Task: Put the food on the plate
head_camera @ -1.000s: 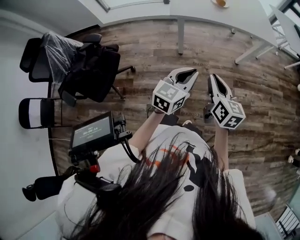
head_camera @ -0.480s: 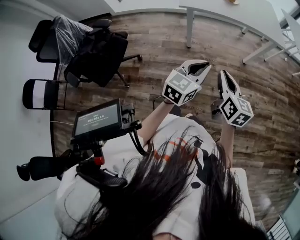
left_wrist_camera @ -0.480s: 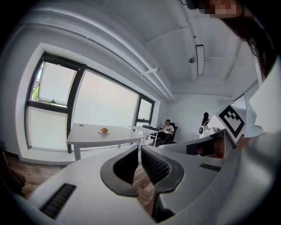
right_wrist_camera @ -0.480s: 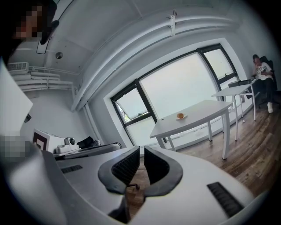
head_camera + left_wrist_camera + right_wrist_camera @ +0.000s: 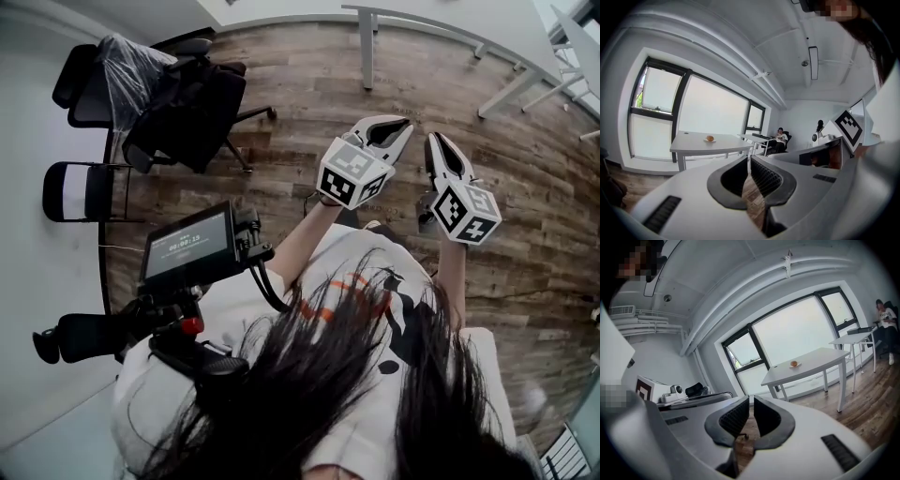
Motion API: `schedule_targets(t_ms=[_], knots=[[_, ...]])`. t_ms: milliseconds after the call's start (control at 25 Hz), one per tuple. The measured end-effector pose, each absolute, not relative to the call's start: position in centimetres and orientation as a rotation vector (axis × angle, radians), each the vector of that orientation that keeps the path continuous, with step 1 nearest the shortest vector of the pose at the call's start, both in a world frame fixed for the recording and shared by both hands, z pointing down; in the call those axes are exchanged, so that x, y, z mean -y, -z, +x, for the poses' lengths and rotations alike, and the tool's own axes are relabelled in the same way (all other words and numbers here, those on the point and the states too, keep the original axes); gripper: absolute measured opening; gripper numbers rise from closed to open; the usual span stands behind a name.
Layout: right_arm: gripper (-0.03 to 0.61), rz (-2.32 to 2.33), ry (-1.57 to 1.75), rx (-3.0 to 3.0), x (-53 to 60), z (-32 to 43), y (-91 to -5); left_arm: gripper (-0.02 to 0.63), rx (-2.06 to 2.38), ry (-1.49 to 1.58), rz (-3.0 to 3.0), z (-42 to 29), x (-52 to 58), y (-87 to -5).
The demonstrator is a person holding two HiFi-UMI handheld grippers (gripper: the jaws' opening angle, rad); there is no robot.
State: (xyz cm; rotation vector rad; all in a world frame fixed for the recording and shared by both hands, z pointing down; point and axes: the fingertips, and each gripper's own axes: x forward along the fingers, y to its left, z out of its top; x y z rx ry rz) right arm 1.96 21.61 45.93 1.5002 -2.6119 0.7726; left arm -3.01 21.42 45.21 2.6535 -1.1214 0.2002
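A: Two hand-held grippers, both raised in front of the person. What state are they in?

B: Both are clenched on nothing. The left hand-held gripper has its jaws together, with only a sliver of wooden floor showing between them. The right hand-held gripper is pressed just as tight.

A: Where is the food?

B: Well apart from both. The round orange-brown food sits on a small white plate on the white table by the window, far across the room. The left gripper view shows it there too.

A: Anything different from a second ago?

B: A little. A second ago the head view caught the food at the top edge of the frame, on the table; now that spot is out of frame. Both grippers sit slightly higher and further right in the head view, side by side as before and not touching. The jaws have not opened.

A: And around the person?

B: Black office chairs stand to the left, and a small screen on a rig is at the shoulder.
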Motion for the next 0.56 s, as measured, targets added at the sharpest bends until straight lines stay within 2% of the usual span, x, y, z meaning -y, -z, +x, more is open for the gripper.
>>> schedule_targets(t_ms=[560], knots=[[0.04,1.498,-0.733,2.634,-22.09,2.97,-45.16,0.006,1.129,-0.205,2.684,-1.86,-21.91,-44.4]])
